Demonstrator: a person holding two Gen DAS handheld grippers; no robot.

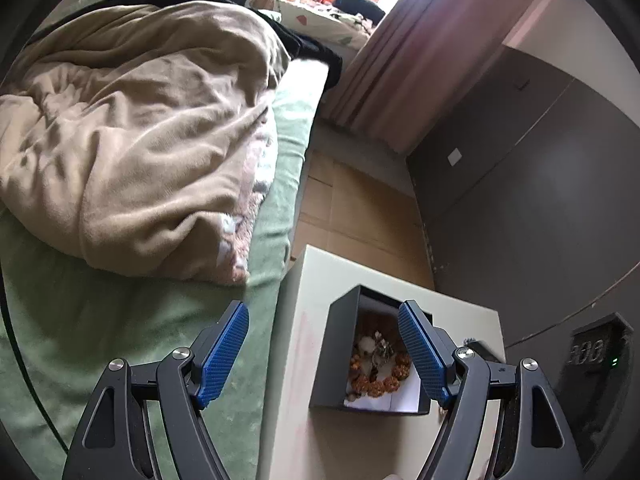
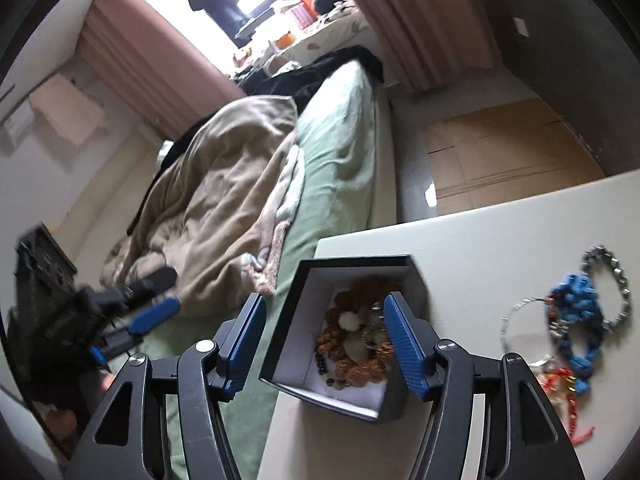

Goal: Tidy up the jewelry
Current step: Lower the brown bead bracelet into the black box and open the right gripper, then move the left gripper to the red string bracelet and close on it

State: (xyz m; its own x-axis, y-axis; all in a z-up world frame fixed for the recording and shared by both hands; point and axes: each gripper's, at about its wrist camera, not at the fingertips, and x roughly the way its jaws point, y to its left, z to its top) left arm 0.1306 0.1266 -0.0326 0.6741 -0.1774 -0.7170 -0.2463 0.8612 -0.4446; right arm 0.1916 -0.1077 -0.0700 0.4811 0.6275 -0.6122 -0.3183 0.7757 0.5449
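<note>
- Open black cardboard box (image 1: pixel 372 354) with a white lining (image 2: pixel 340 336): square, straight-walled, standing near the bed-side edge of the pale, smooth rectangular tabletop (image 1: pixel 292 360) (image 2: pixel 500 232); at 6 o'clock in both views.
- Box contents: a ring of knobbly orange-brown beads (image 1: pixel 378 384) (image 2: pixel 360 368), with pale rounded pieces (image 2: pixel 349 320) and a small tangle of metallic parts lying over it.
- Left gripper (image 1: pixel 324 360): black hinged arms tipped with ribbed blue pads (image 1: pixel 222 358); jaws spread wide, holding nothing. The box shows between the pads, its right wall behind the right pad. In the right wrist view it appears blurred at 9 o'clock (image 2: pixel 156 304), over the bed.
- Right gripper (image 2: pixel 324 346): same build, fingers spread wide and empty; its right blue pad (image 2: pixel 402 346) overlaps the box interior, the left pad lies beyond the table edge.
- Loose jewellery at 3 o'clock, well apart from the box: a chunky blue knotted bracelet (image 2: pixel 580 320), a silver linked-metal bracelet (image 2: pixel 616 284), a thin clear bangle (image 2: pixel 510 322) and a red-and-gold beaded strand (image 2: pixel 568 396), overlapping in one cluster.
- Surroundings: a crumpled beige fleece blanket (image 1: pixel 132 136) (image 2: pixel 224 188) on a green bedsheet (image 1: pixel 80 320) at 10 o'clock.
</note>
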